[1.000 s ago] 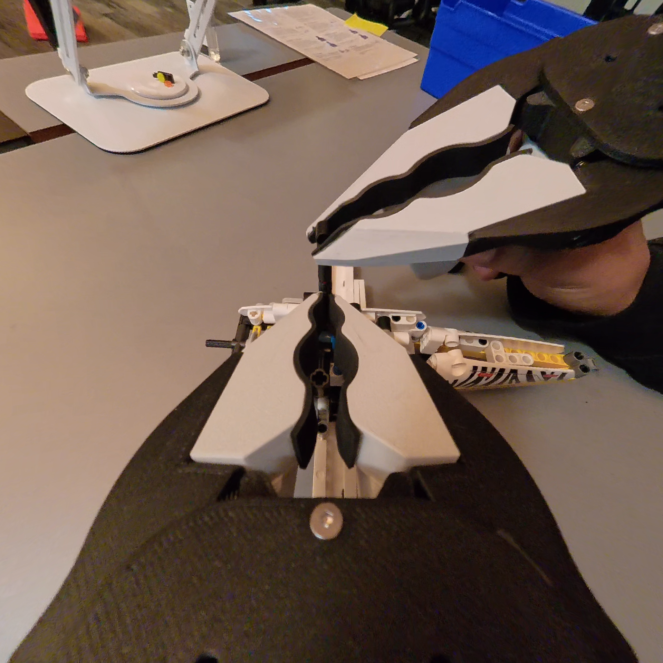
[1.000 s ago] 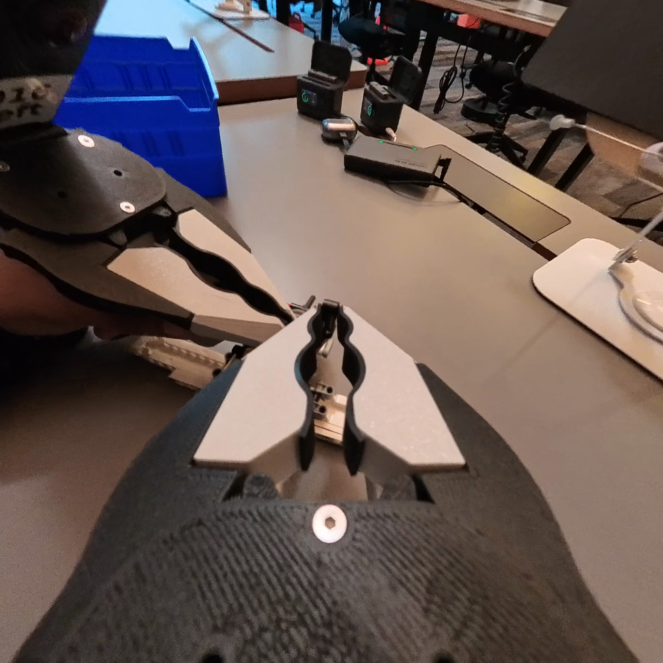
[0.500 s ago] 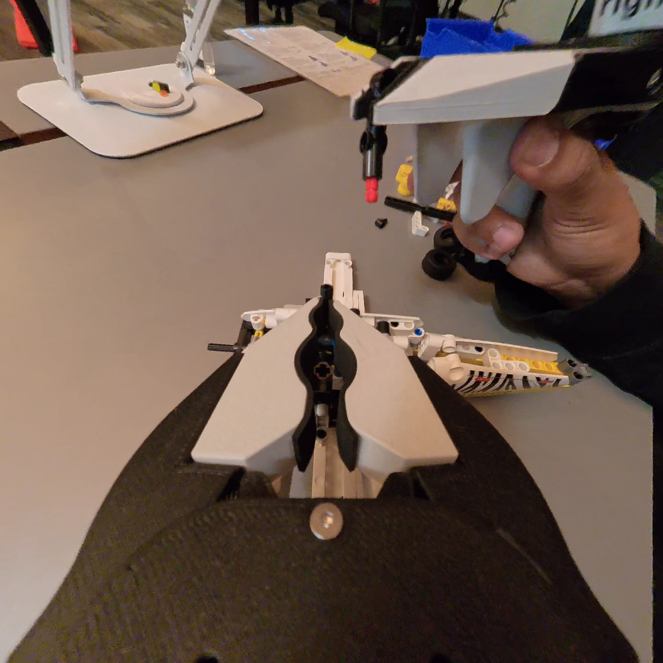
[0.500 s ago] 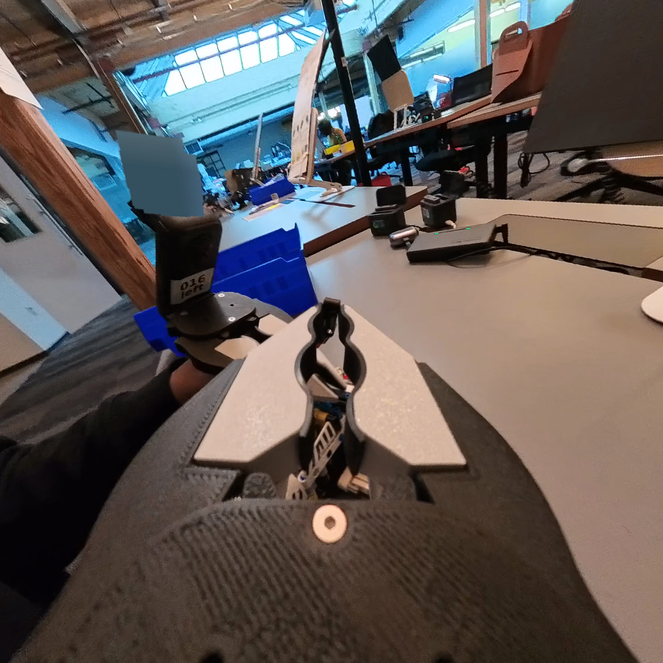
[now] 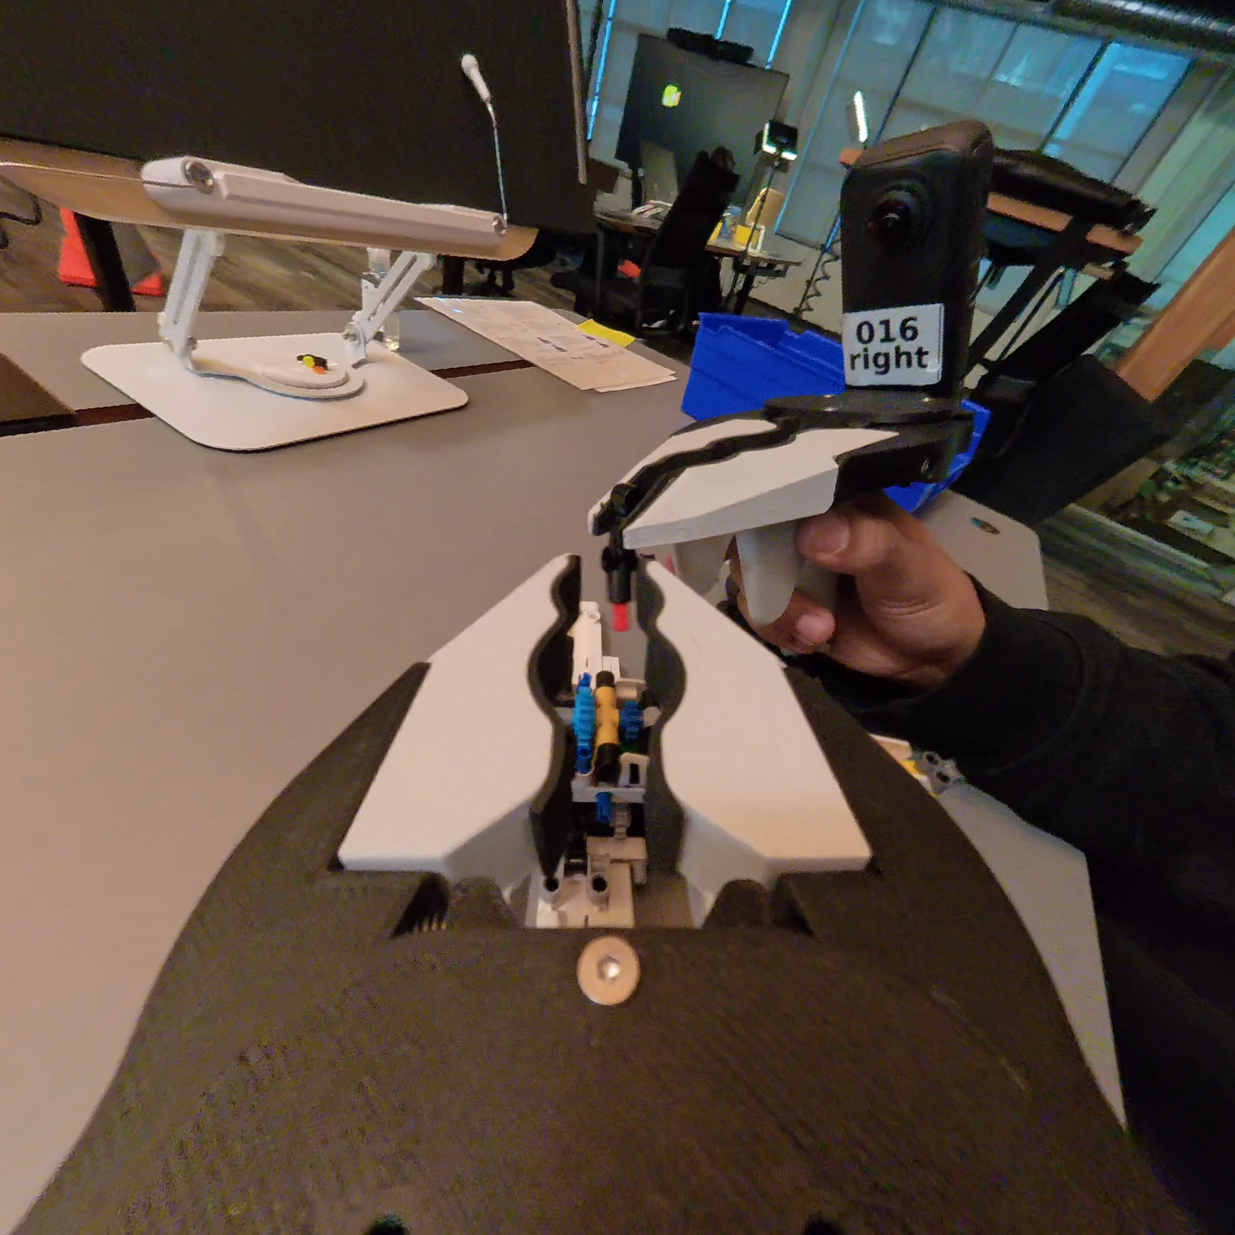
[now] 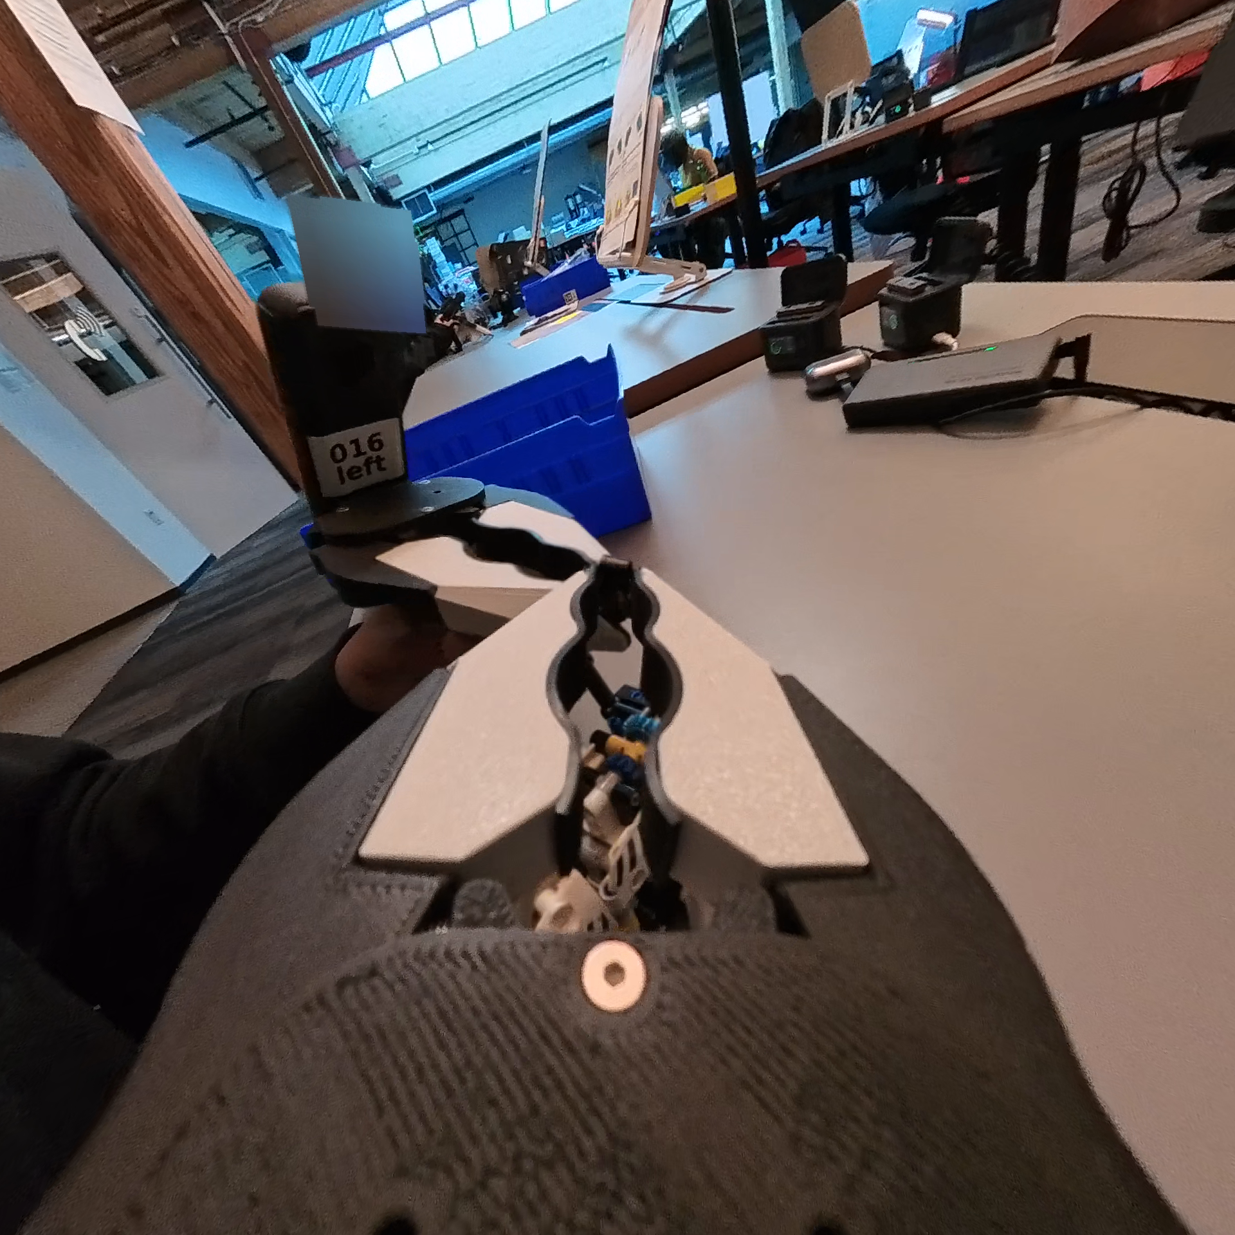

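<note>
The right tongs [image 5: 611, 518] were clamped on a short black pin with a red tip [image 5: 618, 588], which hung straight down from their tips; in the right wrist view the 2 pads [image 6: 611, 581] pinched the pin's black head. The left tongs [image 5: 605, 581] stood apart, their 2 white fingers on either side of a white, blue and yellow toy-brick model [image 5: 605, 728] that sat between them, and whether the pads pressed on it could not be told. The pin's red tip hung just above the model's white front beam [image 5: 588, 635], in the gap between the left fingertips. A hand [image 5: 869, 595] in a black sleeve gripped the right tool's handle. Beyond lay the grey surface [image 5: 267, 601], a white folding stand [image 5: 267, 374], printed sheets of paper [image 5: 555, 341] and a blue plastic bin [image 5: 755, 367]; the right wrist view added a black charger box [image 6: 949, 387]. The risks, as I judge them: with the left tongs apart, the model might shift or tip under any push, so the pin would miss its hole. Held only by its head, the pin might swivel or slip out and roll away. The 2 sets of fingertips were also close enough to knock each other.
</note>
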Available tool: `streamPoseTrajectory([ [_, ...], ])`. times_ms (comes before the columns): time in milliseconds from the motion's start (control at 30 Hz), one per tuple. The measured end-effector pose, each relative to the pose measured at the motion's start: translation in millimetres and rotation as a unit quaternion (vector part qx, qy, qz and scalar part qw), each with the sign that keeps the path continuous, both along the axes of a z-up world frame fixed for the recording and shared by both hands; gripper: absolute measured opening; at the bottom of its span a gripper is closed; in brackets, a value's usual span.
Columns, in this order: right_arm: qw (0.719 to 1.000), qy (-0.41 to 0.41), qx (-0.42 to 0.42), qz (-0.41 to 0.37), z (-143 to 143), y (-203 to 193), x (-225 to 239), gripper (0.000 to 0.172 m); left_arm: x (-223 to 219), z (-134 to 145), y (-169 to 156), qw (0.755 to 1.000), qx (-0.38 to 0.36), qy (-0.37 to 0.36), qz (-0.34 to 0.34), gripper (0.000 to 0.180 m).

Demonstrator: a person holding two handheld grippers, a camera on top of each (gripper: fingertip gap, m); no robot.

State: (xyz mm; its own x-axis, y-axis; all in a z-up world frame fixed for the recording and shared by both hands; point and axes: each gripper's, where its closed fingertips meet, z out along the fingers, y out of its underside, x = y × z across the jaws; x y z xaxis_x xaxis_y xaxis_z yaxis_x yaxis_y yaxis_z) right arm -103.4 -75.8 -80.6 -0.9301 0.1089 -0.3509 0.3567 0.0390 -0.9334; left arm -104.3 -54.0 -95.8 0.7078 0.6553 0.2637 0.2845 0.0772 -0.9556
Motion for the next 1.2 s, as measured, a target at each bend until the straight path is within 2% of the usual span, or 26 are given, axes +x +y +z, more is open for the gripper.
streamPoseTrajectory([
  [33, 1.000, -0.002, -0.001, 0.001, -1, 0, 0, 0.007, 0, -1, -1, 1.000, -0.006, 0.002, 0.001, 0.006],
  [133, 0.999, -0.018, -0.032, -0.012, 7, 4, -7, 0.027, 2, -3, -1, 1.000, -0.009, 0.001, -0.003, 0.006],
  [167, 0.998, -0.026, -0.048, -0.016, 12, 8, -9, 0.029, 2, -4, 0, 1.000, -0.008, -0.003, -0.006, 0.006],
  [267, 0.996, -0.042, -0.078, -0.007, 20, 14, -11, 0.029, 4, -3, 1, 1.000, 0.005, -0.010, -0.017, 0.006],
  [467, 0.993, -0.044, -0.095, 0.056, 26, 7, 8, 0.027, 16, 14, 4, 0.994, 0.084, -0.014, -0.072, 0.005],
  [633, 0.990, -0.053, -0.097, 0.082, 26, 4, 15, 0.023, 22, 20, 3, 0.989, 0.115, -0.015, -0.094, 0.004],
  [767, 0.994, -0.033, -0.082, 0.071, 23, 4, 14, 0.007, 21, 16, 4, 0.992, 0.092, -0.011, -0.085, 0.005],
  [967, 0.996, -0.019, -0.057, 0.070, 18, 3, 16, 0.012, 19, 12, 5, 0.996, 0.062, -0.002, -0.066, 0.004],
  [1033, 0.996, -0.018, -0.050, 0.069, 16, 1, 17, 0.005, 17, 15, 4, 0.997, 0.056, 0.009, -0.049, 0.004],
  [1200, 0.998, 0.018, -0.049, 0.039, 21, 5, 14, 0.005, 13, 18, 4, 0.998, -0.016, 0.059, 0.008, 0.004],
])
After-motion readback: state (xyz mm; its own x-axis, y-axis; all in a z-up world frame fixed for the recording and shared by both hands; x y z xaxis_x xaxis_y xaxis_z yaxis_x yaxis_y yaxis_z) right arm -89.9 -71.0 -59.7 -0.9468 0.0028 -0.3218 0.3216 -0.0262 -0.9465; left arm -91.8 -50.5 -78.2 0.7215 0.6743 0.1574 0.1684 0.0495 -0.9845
